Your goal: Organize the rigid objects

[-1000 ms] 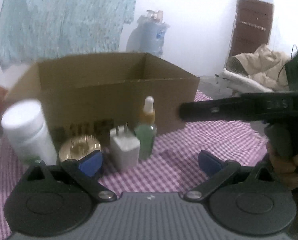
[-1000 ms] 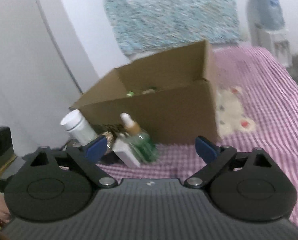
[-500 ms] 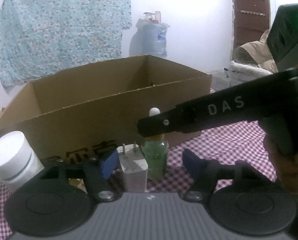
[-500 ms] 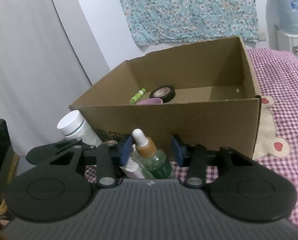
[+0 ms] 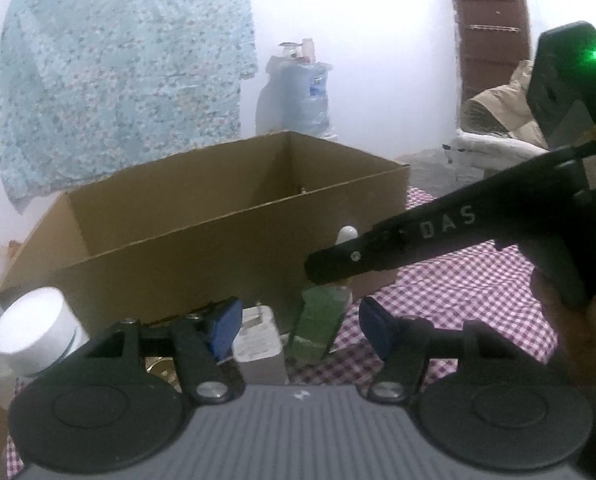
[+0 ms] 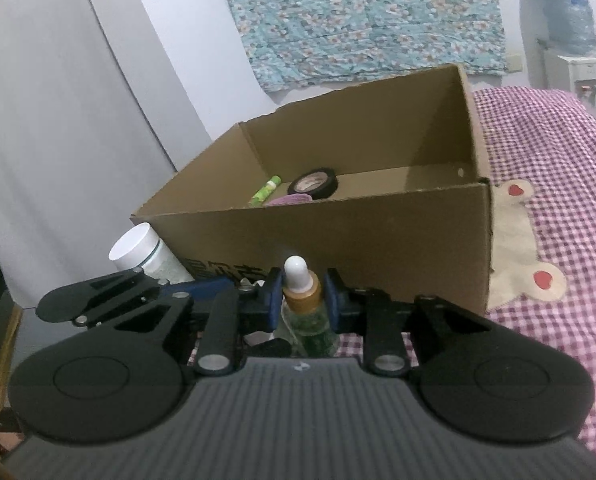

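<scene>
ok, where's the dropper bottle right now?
Right wrist view, centre: dropper bottle stands between the right tongs, pads at its neck, just before the cardboard box.

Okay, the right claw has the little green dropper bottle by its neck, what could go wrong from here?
1. The right claw pinches the dropper bottle only at its narrow collar, so the bottle may swing or slip when lifted.
2. The white charger and the open left claw crowd the bottle; lifting might knock either.
3. The box wall stands right behind it and might catch the bottle.
</scene>
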Tool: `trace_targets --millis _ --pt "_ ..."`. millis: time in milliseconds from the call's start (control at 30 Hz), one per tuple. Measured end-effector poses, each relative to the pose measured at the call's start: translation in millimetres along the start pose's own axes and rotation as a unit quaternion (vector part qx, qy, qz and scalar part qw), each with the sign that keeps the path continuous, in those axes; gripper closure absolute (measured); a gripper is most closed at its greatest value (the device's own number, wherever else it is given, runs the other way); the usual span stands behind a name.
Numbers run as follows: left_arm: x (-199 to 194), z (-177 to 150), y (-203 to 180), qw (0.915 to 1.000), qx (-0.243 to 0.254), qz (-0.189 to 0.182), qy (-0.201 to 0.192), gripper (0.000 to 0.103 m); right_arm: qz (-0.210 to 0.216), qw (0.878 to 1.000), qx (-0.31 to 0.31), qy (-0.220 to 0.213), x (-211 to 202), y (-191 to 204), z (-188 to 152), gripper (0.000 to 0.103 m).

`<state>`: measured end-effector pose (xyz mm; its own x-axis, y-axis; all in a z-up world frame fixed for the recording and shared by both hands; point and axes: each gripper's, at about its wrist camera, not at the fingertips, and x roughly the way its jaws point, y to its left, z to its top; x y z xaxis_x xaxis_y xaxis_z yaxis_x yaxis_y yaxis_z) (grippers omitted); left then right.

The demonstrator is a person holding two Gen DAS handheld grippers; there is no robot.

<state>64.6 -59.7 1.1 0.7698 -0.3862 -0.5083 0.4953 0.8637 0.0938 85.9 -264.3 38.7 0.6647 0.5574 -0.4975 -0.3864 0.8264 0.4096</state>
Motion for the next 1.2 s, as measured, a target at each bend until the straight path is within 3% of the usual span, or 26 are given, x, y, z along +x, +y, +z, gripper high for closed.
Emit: trace_targets --millis 200,567,700,967,1200 --pt "10 7 -14 0.9996 0.023 -0.014 0.001 0.039 -0.003 1.000 0.011 0.001 -4 -4 -2 0.083" --pt "39 11 -17 0.9985 0.032 -0.011 0.043 0.066 0.002 1.000 0.020 0.003 -3 -6 -1 0.083" --pt "41 15 -14 0.9988 0.020 -0.015 0.042 0.067 0.001 1.000 0.024 0.004 -3 -6 0 0.083" --pt "13 23 -18 0.9995 0.019 -0.020 0.015 0.069 -0.007 1.000 0.003 -0.001 -21 12 10 0.083" --pt "-22 66 -1 0.9992 0.006 -0.024 -0.032 0.070 0.007 0.999 -0.043 -0.025 -48 43 51 0.082"
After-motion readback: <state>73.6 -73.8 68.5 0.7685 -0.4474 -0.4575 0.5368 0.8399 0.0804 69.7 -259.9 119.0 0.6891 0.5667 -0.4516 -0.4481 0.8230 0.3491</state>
